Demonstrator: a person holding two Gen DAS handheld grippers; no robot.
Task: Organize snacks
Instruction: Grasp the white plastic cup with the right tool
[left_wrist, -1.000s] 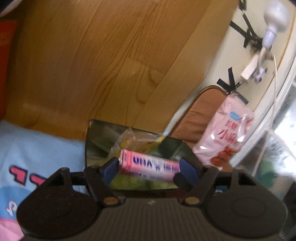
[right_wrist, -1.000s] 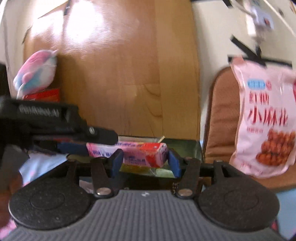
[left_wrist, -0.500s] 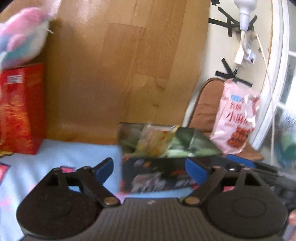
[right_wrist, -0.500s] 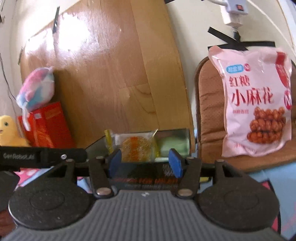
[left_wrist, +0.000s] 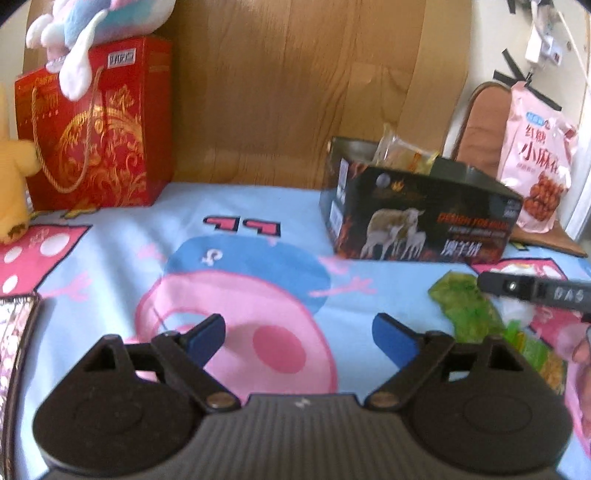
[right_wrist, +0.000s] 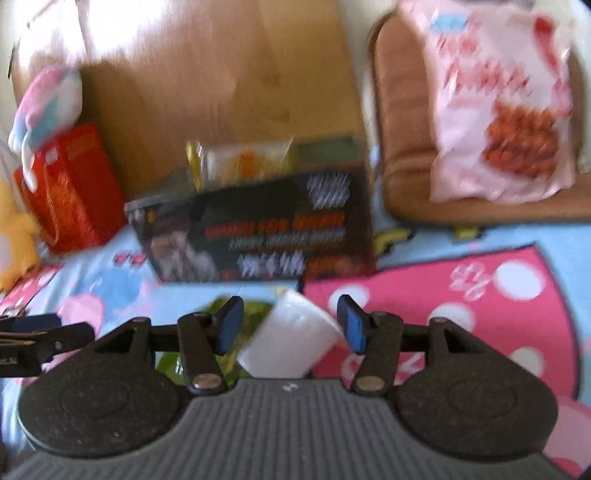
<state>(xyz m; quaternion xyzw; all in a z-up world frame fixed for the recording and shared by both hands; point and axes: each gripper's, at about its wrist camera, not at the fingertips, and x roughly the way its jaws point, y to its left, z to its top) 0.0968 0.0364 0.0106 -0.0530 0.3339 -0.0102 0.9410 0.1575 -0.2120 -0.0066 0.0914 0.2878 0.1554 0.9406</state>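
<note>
While both tools, left (left_wrist: 298, 332) and right (right_wrist: 291, 325), gape empty, the black box (left_wrist: 421, 218) holds wrapped snacks (left_wrist: 402, 153).

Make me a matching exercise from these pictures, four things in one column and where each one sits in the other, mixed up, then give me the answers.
Things
1. pink snack bag
2. pastel plush toy
3. wrapped pastry
4. white cup

Places
A. on top of the red gift box
B. between the fingers of the right claw
C. leaning on the brown cushion
D. inside the black box

Pairs: 1-C, 2-A, 3-D, 4-B
</note>
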